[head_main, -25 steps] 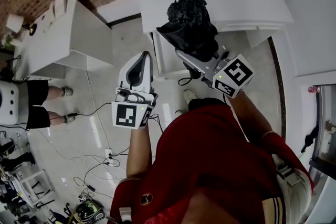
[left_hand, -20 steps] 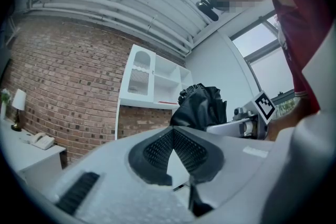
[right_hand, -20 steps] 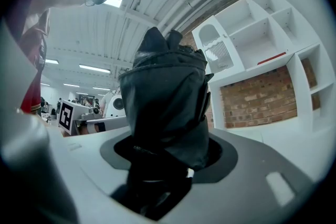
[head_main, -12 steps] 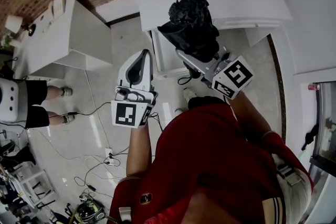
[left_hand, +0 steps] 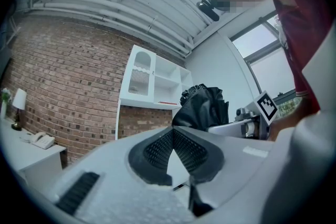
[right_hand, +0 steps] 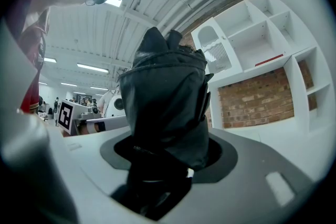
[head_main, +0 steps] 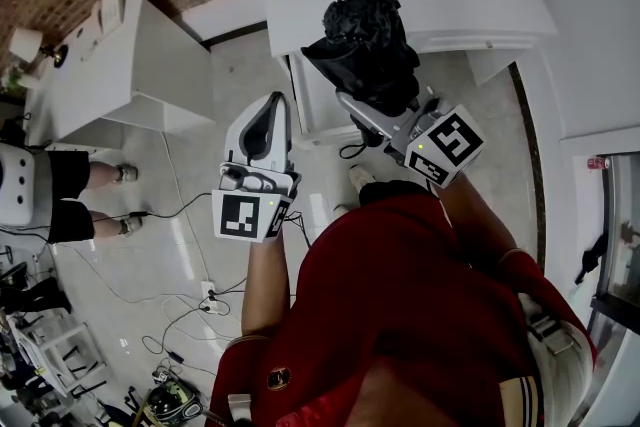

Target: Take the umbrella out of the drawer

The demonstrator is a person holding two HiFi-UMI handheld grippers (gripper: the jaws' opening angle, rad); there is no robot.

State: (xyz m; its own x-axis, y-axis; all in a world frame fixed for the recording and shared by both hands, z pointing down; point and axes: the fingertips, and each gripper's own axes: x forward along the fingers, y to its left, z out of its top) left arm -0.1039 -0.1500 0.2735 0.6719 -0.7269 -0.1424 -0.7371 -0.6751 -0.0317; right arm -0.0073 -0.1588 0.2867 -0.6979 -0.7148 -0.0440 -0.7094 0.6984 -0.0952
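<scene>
A black folded umbrella [head_main: 365, 50] is held upright-ish in the air in front of the white drawer unit [head_main: 400, 5]. My right gripper [head_main: 368, 113] is shut on its lower end. In the right gripper view the umbrella [right_hand: 165, 102] fills the middle, its dark fabric bunched between the jaws of the right gripper [right_hand: 160, 162]. My left gripper [head_main: 274, 105] hangs to the left of the umbrella, apart from it, shut with nothing in it. In the left gripper view its ribbed pads [left_hand: 157, 147] meet at the tip of the left gripper [left_hand: 172, 131], with the umbrella [left_hand: 202, 107] beyond.
A pulled-out white drawer [head_main: 318, 110] lies below the umbrella. A white desk [head_main: 110, 65] with a lamp [head_main: 25, 43] stands at the left. Another person's legs [head_main: 75, 200] and cables [head_main: 200, 295] are on the floor. White wall shelves [right_hand: 252, 44] hang on the brick wall.
</scene>
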